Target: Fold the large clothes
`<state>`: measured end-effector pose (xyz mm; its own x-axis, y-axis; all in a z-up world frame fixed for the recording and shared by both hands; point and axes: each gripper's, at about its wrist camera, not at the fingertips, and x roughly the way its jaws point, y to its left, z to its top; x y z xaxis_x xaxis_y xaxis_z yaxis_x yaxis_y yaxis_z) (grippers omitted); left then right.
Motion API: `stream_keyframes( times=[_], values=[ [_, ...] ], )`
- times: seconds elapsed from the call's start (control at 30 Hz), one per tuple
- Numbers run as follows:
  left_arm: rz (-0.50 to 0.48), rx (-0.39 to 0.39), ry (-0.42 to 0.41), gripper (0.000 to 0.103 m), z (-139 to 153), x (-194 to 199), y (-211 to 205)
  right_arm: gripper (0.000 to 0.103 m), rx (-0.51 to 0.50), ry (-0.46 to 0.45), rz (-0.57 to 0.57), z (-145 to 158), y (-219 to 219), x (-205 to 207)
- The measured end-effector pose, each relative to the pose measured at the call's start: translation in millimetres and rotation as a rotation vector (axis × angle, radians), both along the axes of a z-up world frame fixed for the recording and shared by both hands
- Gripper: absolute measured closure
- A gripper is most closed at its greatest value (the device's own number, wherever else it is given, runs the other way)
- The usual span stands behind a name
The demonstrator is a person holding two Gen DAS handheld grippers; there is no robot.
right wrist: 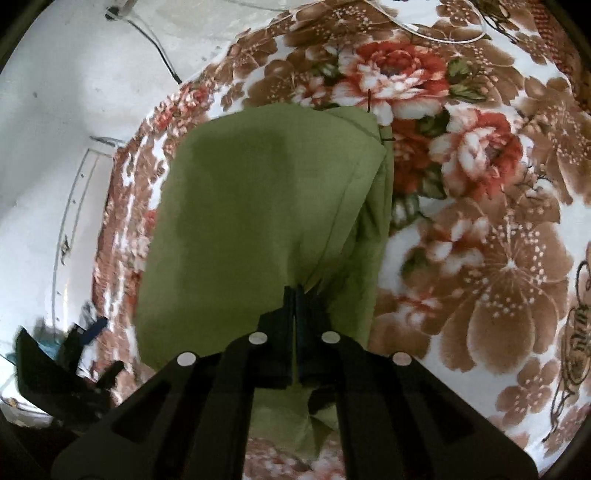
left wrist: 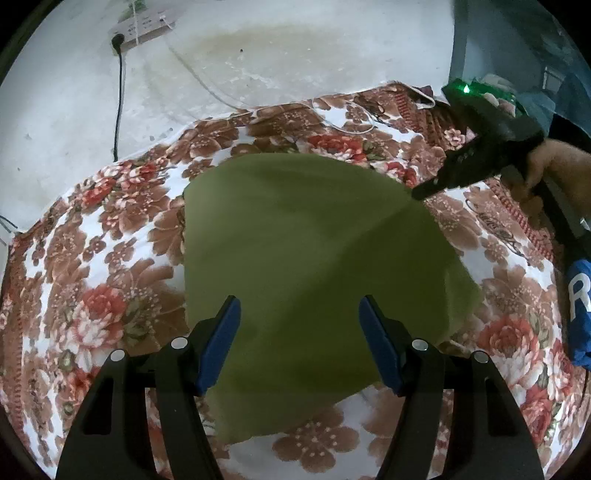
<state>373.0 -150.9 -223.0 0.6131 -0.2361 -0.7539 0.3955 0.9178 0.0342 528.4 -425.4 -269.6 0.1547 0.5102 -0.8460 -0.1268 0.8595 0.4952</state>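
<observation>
An olive-green garment [left wrist: 314, 258] lies folded into a thick pad on a floral blanket [left wrist: 110, 258]. My left gripper [left wrist: 299, 343] is open and empty, hovering above the garment's near part. My right gripper [right wrist: 294, 295] is shut on the green garment [right wrist: 251, 206], pinching a fold near its right side where layered edges show. In the left wrist view the right gripper [left wrist: 421, 192] touches the garment's far right corner, with the person's hand behind it.
The floral blanket [right wrist: 480, 221] is spread on a pale concrete floor [left wrist: 258, 55]. A white power strip [left wrist: 142, 27] with a black cable [left wrist: 119, 103] lies on the floor beyond it. A white cord [left wrist: 351, 127] crosses the blanket's far edge.
</observation>
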Motion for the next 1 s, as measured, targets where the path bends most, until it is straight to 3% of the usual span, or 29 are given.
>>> stream_keyframes(
  times=[0.13, 0.23, 0.3, 0.37, 0.43, 0.63, 0.83, 1.0],
  values=[
    [0.007, 0.017, 0.02, 0.036, -12, 9, 1, 0.101, -0.05, -0.017, 0.014, -19, 17, -2],
    [0.016, 0.047, 0.013, 0.035, -16, 20, 10, 0.094, -0.125, -0.044, 0.02, -19, 30, -6],
    [0.022, 0.065, 0.008, 0.033, -18, 28, 17, 0.072, -0.158, -0.062, 0.026, -14, 37, -10],
    [0.029, 0.079, 0.0, 0.032, -18, 36, 23, 0.04, -0.215, -0.119, 0.032, 1, 49, -16],
    [0.033, 0.093, -0.002, 0.029, -19, 43, 27, 0.033, -0.203, -0.154, 0.043, 14, 61, -20],
    [0.05, 0.073, 0.061, 0.029, -49, 67, 30, 0.024, -0.226, -0.217, 0.073, 26, 114, -13],
    [0.019, 0.088, 0.081, 0.024, -82, 67, 26, 0.025, -0.286, -0.166, 0.112, -26, 160, 0],
    [-0.023, 0.119, 0.086, 0.017, -90, 65, 30, 0.027, -0.345, -0.162, 0.114, -52, 154, -4]
  ],
)
